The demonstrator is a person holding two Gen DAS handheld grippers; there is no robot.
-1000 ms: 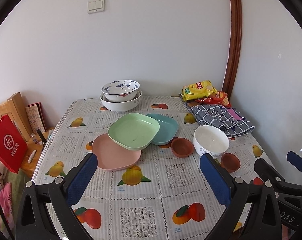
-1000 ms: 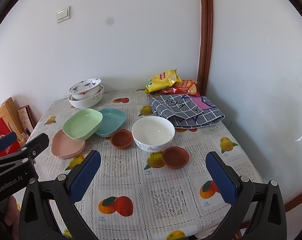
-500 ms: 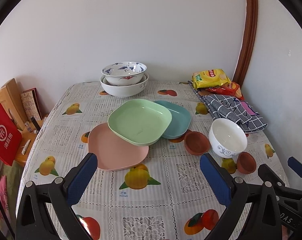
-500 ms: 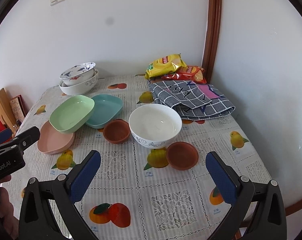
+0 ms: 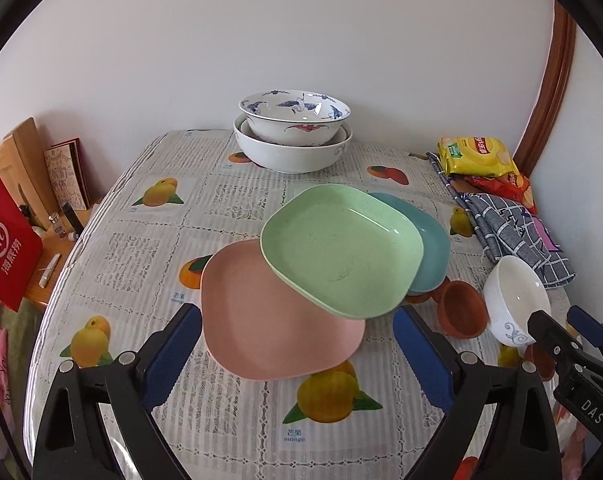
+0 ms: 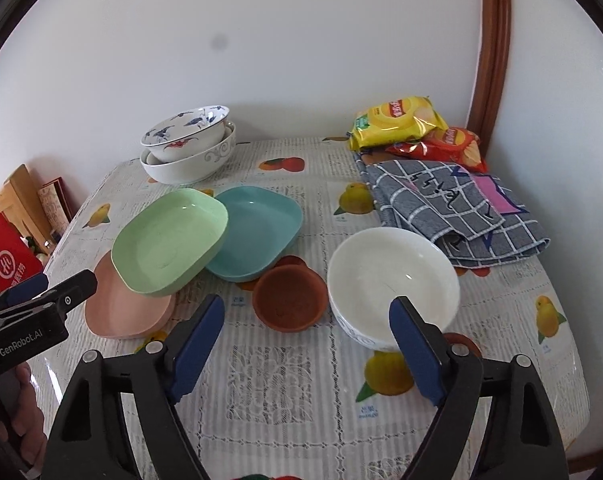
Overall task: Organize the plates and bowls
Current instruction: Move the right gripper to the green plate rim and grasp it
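Left gripper (image 5: pixel 297 354) and right gripper (image 6: pixel 307 338) (both empty), jaws wide apart.

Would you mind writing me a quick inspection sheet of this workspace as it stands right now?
Surface: table under a fruit-print cloth.
Job's things: green plate rests tilted on the pink plate and the teal plate; white bowl stands alone; one brown dish beside it, another brown dish mostly hidden behind it; patterned bowl nested in a large white bowl at the back.
Clutter: snack bags, checked cloth.
Grippers: left gripper open before the pink plate; right gripper open near the white bowl, holding nothing.
Cables: nothing seen.
Surroundings: white walls, wooden trim, red bag.
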